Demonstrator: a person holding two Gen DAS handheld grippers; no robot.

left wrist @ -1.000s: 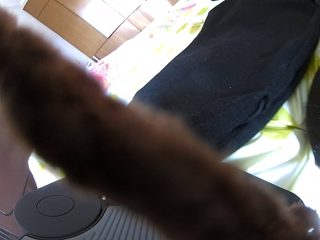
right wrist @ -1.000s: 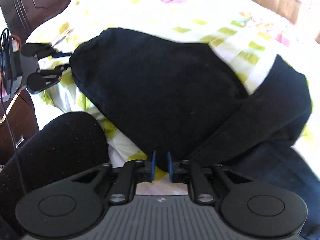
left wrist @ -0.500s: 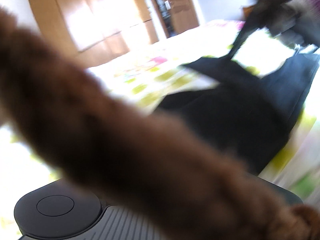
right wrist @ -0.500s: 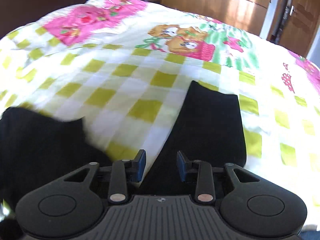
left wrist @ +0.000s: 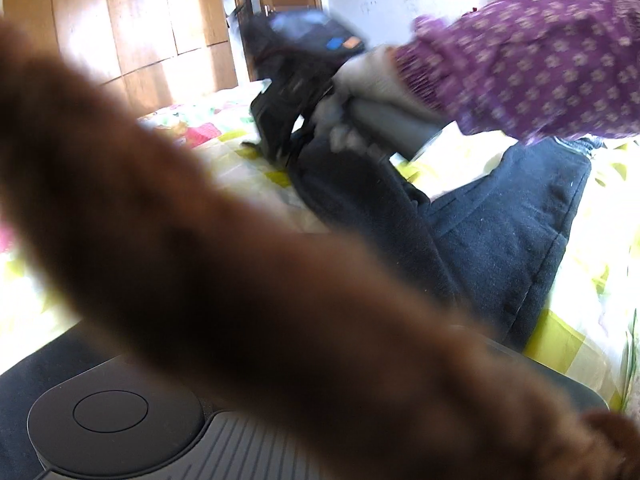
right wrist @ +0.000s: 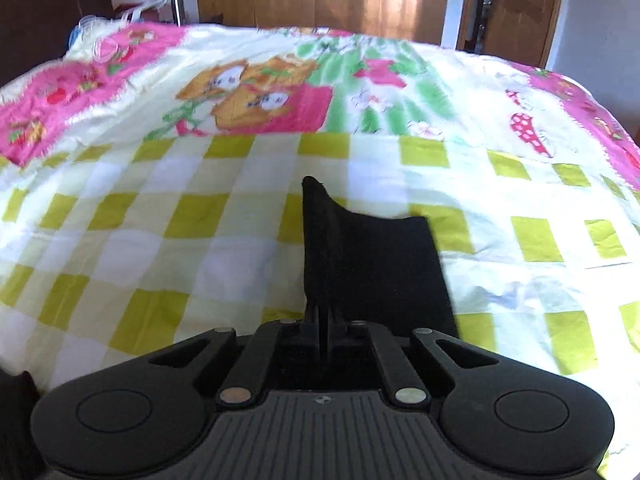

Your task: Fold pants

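The right gripper (right wrist: 324, 320) has its 2 fingers clamped on a corner of the black pants (right wrist: 368, 256) at lower centre of its view — the leg lies flat on the checked bedspread (right wrist: 160, 216). The left gripper's fingers are hidden behind a blurred brown fuzzy band (left wrist: 260, 288); its jaws are opening — whether they hold anything cannot be told.

Purple flowered sleeve (left wrist: 540, 64) — black ribbed gripper (right wrist: 324, 320).

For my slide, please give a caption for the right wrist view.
Right gripper shut on a black pants leg end over the checked bedspread.
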